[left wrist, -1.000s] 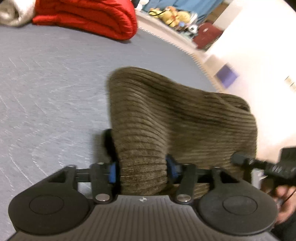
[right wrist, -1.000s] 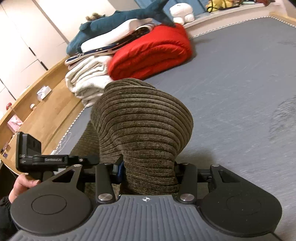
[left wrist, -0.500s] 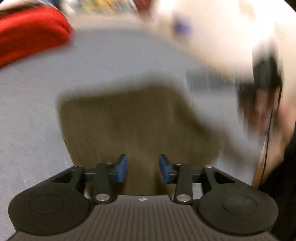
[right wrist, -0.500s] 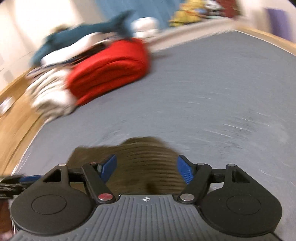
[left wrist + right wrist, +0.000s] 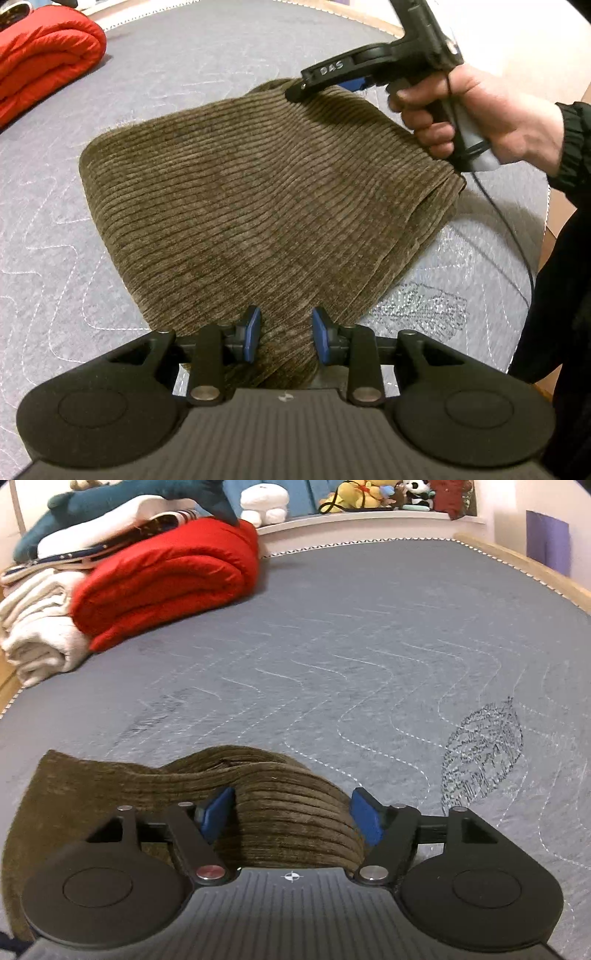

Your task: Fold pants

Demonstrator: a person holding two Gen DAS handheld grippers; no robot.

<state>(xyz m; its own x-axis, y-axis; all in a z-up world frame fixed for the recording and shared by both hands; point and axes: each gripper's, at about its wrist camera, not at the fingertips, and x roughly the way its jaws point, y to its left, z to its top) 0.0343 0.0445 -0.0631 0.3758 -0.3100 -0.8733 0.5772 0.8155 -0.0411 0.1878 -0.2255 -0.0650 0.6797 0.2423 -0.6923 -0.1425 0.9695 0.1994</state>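
A: What's hard to make out?

B: The near end of the pants [image 5: 258, 206] runs under the left tool [image 5: 283, 334], so its edge is hidden. In the right wrist view the pants [image 5: 288, 812] are cut off by the tool body.

A: Where do the pants lie?

B: Folded on the grey mattress [image 5: 369, 646], well apart from the red blanket [image 5: 166, 576].

A: And the tools?

B: The left tool's blue pads clamp a ridge of corduroy. The right tool [image 5: 291, 816] stands apart, a hump of cloth between its pads; whether they touch it I cannot tell. A hand [image 5: 480, 110] holds it over the far corner.
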